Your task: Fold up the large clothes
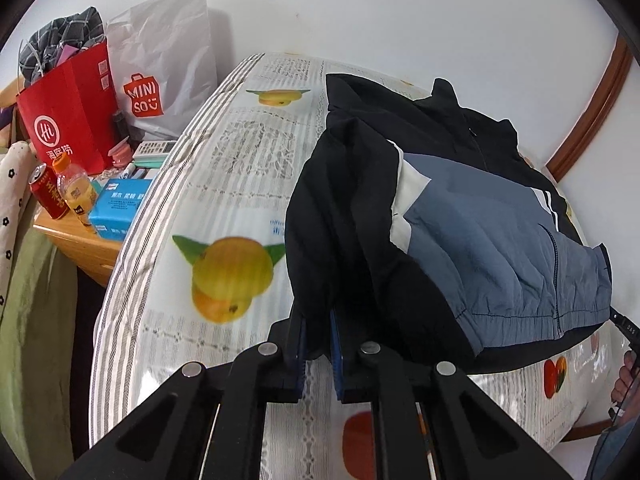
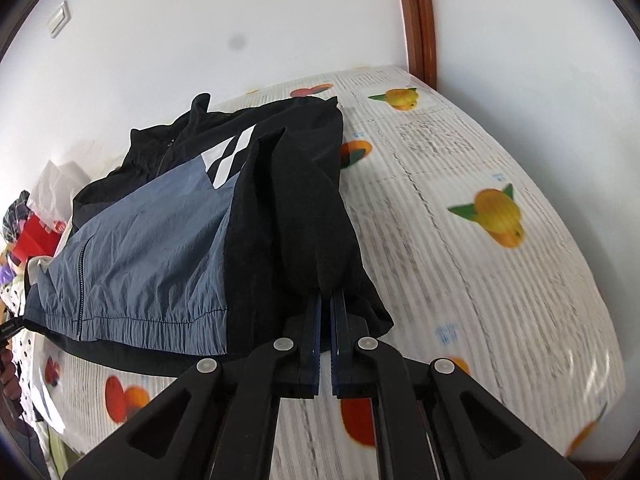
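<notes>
A black, blue and white jacket (image 1: 480, 220) lies front-up on a fruit-print bed (image 1: 232, 184), its zip closed. My left gripper (image 1: 318, 312) is shut on the jacket's black left sleeve (image 1: 332, 216), which is lifted and draped in over the body. In the right wrist view the same jacket (image 2: 152, 248) lies to the left. My right gripper (image 2: 327, 300) is shut on the black right sleeve (image 2: 308, 216), also lifted in over the jacket. Both cuffs are hidden between the pads.
A wooden bedside table (image 1: 80, 240) at the left holds a red paper bag (image 1: 68, 120), a white Miniso bag (image 1: 160, 76), a can, a bottle and a blue tissue pack (image 1: 118, 208). A white wall runs behind the bed. A wooden door frame (image 2: 420, 16) stands at the bed's far corner.
</notes>
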Action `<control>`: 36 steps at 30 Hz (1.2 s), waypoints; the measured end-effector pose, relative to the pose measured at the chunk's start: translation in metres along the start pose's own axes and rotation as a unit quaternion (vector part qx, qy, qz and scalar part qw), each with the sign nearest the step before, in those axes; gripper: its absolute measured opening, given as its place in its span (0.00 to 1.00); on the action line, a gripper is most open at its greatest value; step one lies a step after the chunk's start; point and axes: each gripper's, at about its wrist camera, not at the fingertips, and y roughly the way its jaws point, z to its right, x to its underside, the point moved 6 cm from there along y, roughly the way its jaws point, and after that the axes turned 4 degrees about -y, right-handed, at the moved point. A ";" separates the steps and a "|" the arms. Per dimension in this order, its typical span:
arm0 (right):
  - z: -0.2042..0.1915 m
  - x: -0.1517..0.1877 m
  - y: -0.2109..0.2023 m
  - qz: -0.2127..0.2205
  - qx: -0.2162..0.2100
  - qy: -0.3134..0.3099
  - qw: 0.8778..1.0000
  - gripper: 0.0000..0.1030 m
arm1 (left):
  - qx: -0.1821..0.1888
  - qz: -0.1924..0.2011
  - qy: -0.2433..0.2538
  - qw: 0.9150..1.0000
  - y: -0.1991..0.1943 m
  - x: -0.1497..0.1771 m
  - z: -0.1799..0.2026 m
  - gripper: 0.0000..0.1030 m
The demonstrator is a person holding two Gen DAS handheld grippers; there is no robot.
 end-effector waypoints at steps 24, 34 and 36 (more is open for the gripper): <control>-0.049 -0.010 -0.021 0.034 0.008 -0.028 0.999 0.40 | 0.046 0.041 0.005 0.998 -0.046 0.006 0.036 0.46; -0.057 -0.011 0.014 0.017 0.041 -0.024 0.999 0.40 | 0.045 0.000 0.001 0.999 -0.015 0.008 0.043 0.46; -0.057 -0.012 0.017 0.016 0.044 -0.020 0.999 0.40 | 0.042 -0.005 0.003 0.999 -0.010 0.008 0.045 0.46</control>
